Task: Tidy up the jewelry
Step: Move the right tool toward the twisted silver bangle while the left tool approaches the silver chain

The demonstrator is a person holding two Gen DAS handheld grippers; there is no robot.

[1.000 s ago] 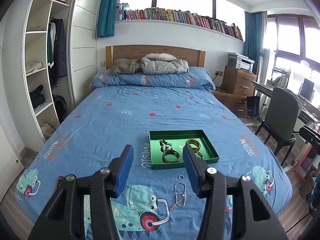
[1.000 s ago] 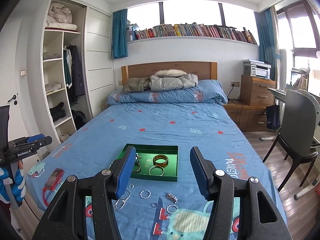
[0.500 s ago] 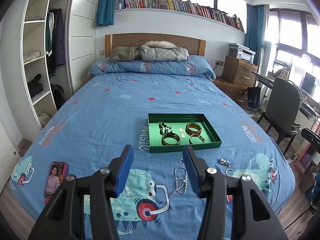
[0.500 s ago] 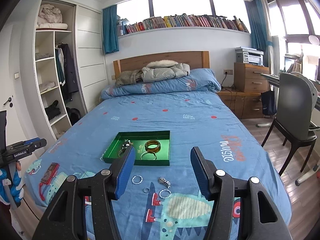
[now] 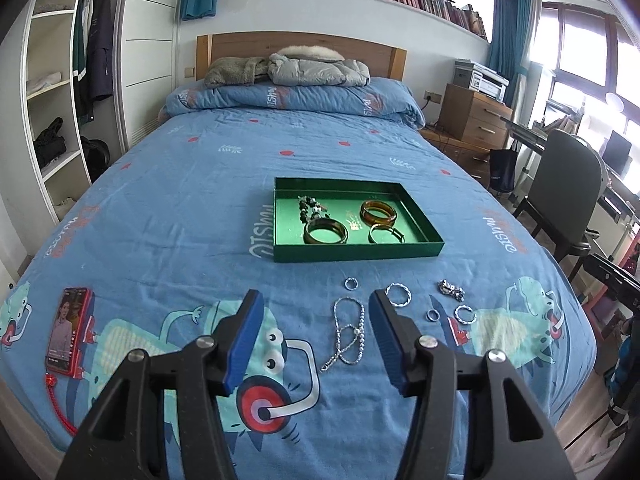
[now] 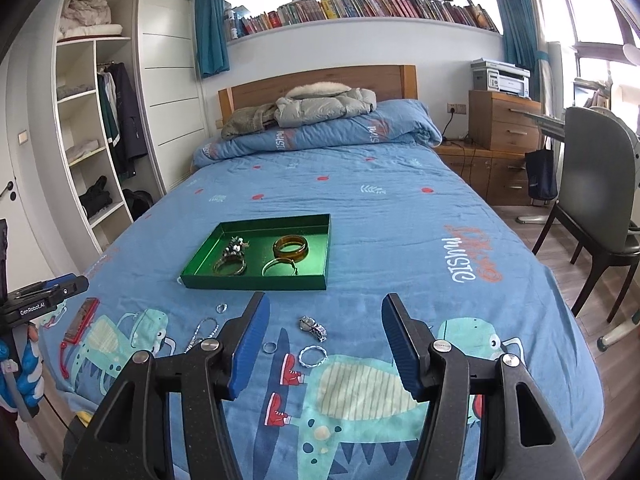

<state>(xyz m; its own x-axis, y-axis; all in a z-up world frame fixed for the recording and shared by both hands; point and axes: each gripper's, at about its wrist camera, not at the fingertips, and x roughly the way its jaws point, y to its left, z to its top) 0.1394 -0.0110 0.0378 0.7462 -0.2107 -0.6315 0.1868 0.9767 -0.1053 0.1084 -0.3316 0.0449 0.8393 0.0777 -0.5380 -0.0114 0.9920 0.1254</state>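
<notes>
A green tray (image 5: 356, 251) lies mid-bed with a brown bangle (image 5: 325, 231), an amber bangle (image 5: 378, 211), a thin gold bangle (image 5: 386, 234) and a dark bead piece (image 5: 310, 206) inside. On the quilt in front of it lie a silver necklace (image 5: 349, 334), a twisted bracelet (image 5: 398, 294), a silver clump (image 5: 451, 289) and small rings (image 5: 351, 283). My left gripper (image 5: 315, 298) hovers over the necklace, its jaws opening with nothing between them. My right gripper (image 6: 325, 300) stands open and empty above the clump (image 6: 313, 327) and a twisted ring (image 6: 313, 356).
A red-cased phone (image 5: 67, 330) with a cord lies on the quilt at the near left. Coats are piled at the headboard (image 5: 300, 46). A dark chair (image 6: 596, 200) and a desk stand right of the bed, and open wardrobe shelves (image 6: 92, 152) stand left.
Both grippers have sunk toward the foot of the bed, and the tray and loose jewelry now look nearer. The phone and more silver pieces have come into the left wrist view.
</notes>
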